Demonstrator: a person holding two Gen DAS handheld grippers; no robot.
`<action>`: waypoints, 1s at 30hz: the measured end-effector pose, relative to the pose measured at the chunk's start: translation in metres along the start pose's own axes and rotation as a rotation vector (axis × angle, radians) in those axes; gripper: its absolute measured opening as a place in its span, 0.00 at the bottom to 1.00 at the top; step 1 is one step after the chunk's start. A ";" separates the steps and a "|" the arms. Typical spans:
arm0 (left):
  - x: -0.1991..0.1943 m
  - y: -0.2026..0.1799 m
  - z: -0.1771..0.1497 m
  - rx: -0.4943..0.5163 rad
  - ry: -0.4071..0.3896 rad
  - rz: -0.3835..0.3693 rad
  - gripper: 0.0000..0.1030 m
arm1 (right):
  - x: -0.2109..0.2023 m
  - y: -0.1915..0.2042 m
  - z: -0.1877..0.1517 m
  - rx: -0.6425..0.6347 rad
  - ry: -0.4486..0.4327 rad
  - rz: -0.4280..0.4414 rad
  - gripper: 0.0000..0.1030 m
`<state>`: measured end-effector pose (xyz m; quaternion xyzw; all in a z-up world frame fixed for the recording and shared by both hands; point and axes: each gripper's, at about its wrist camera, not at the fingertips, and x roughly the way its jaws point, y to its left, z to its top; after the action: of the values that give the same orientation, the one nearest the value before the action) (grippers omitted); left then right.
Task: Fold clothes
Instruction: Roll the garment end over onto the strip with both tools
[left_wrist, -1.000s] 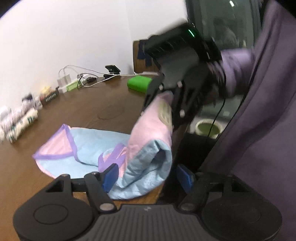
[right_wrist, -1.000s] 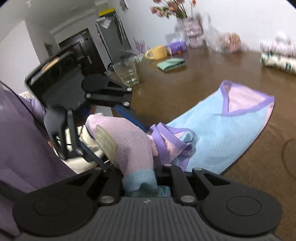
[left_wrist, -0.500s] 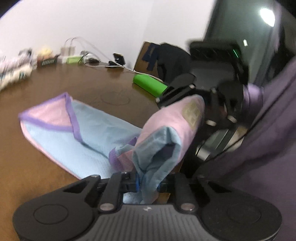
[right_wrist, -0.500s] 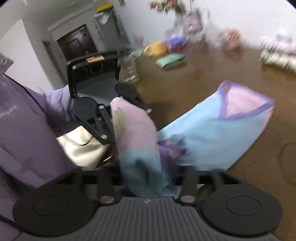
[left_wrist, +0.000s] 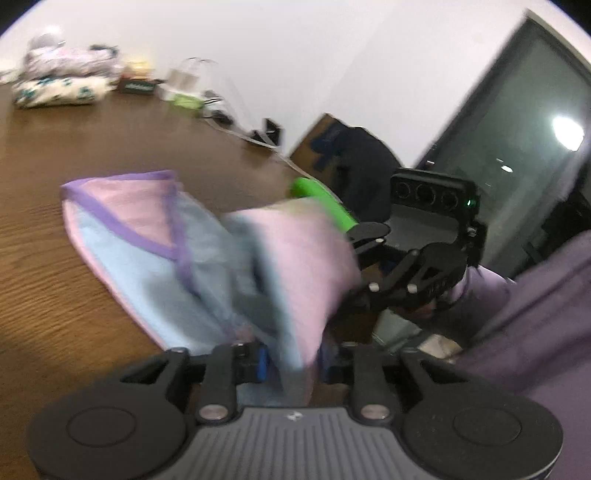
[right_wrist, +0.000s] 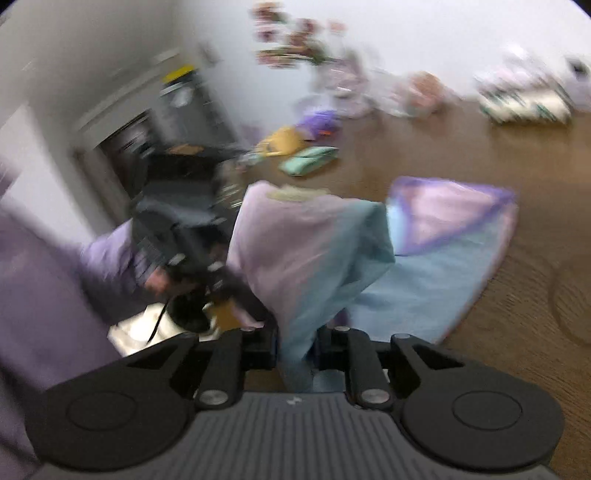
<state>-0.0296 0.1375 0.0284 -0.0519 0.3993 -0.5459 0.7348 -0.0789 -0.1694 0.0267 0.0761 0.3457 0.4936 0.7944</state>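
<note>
The light-blue mesh garment with a pink lining and purple trim (left_wrist: 147, 273) is lying partly on the brown wood-grain worktop (left_wrist: 48, 295), its far end, with the purple-edged neckline, spread flat, while its near end is being held up off the surface as a raised flap.

The left hand-held gripper (left_wrist: 291, 360) is gripping one corner of that near hem, the cloth running down between its closed jaws. The right hand-held gripper (right_wrist: 297, 347) is pinching the other corner in the same way, blue fabric pressed between its fingers. Holding both corners at once is keeping the hem taut and level, which judging by the pose is meant to let the flap travel over the flat part without bunching; the pink inside face is showing because the lifted edge is turning over.

Both views are blurred, so the exact line of the fold cannot be told. The person's purple sleeve (left_wrist: 535, 295) is showing behind the right device. A patterned white bundle (left_wrist: 55, 92) is sitting well apart at the far edge, clear of the fold's path.
</note>
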 end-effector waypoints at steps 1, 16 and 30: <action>0.002 0.000 0.000 -0.006 -0.005 0.026 0.26 | 0.001 -0.005 0.002 0.035 -0.003 -0.005 0.16; -0.007 0.023 0.017 -0.156 -0.122 0.107 0.40 | -0.001 -0.047 0.012 0.396 -0.097 -0.068 0.49; 0.006 0.016 0.014 -0.098 -0.085 0.216 0.43 | 0.013 -0.009 0.017 0.093 -0.088 -0.335 0.29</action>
<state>-0.0078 0.1339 0.0268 -0.0675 0.3971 -0.4405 0.8023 -0.0582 -0.1597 0.0290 0.0759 0.3408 0.3342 0.8754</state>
